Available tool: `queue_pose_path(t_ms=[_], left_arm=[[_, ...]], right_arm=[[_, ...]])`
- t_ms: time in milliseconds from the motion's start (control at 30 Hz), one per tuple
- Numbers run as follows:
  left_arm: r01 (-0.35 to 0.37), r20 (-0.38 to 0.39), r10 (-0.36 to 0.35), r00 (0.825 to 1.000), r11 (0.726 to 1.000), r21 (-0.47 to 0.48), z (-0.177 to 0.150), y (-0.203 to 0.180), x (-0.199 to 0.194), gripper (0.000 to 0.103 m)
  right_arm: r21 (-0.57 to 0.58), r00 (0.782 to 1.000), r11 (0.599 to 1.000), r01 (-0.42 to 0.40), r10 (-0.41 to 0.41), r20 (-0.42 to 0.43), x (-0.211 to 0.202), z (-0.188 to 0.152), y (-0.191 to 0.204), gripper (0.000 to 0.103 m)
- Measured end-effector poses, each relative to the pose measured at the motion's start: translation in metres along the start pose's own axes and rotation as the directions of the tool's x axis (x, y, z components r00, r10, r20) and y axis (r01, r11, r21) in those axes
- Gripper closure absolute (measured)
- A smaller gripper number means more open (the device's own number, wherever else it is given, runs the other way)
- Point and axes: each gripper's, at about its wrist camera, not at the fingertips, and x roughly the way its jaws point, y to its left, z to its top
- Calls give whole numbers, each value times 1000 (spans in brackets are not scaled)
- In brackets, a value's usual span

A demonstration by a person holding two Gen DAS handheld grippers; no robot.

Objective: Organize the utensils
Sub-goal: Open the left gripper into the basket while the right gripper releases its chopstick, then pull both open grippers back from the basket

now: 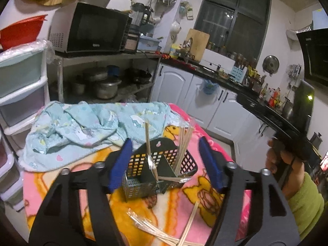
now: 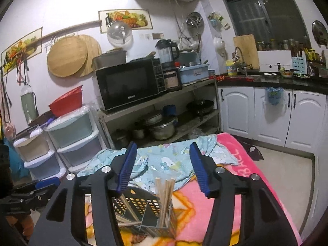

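Note:
A black perforated utensil caddy [image 1: 162, 164] stands on a pink and orange blanket [image 1: 207, 186]. Wooden chopsticks [image 1: 184, 143] lean upright in its right compartment, one more stick [image 1: 147, 137] rises in the middle, and another lies across the front rim. My left gripper [image 1: 165, 141] is open, its blue pads either side of the caddy and touching nothing. Loose wrapped chopsticks [image 1: 155, 231] lie on the blanket below it. In the right wrist view my right gripper [image 2: 163, 144] is open above the caddy [image 2: 143, 205] and its chopsticks [image 2: 166, 196].
A crumpled light blue cloth [image 1: 82, 127] lies on the blanket behind the caddy. Plastic drawers [image 1: 20, 82] stand to the left, with a shelf of pots and a microwave [image 2: 129, 86] beyond. White cabinets [image 2: 266, 112] line the right. A hand in a green sleeve [image 1: 303, 203] holds the other gripper.

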Motion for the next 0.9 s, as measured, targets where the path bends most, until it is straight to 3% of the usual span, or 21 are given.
queue_pose_path(t_ms=[67, 200, 333, 900], left_arm=[[-15, 24, 15, 1000, 1000, -7, 2, -2, -5, 19], [-32, 59, 33, 998, 999, -8, 2, -5, -17, 11], [-57, 70, 57, 996, 998, -3, -2, -7, -23, 11], [-77, 41, 79, 996, 996, -52, -32, 3, -37, 11]], right_arm=[[3, 1000, 1000, 6, -6, 11, -11, 1, -4, 42], [12, 1000, 1000, 4, -4, 25, -30, -1, -9, 32], [-3, 1000, 1000, -3, 3, 31, -41, -7, -7, 26], [-50, 999, 998, -32, 29, -42, -59, -38, 9, 19]])
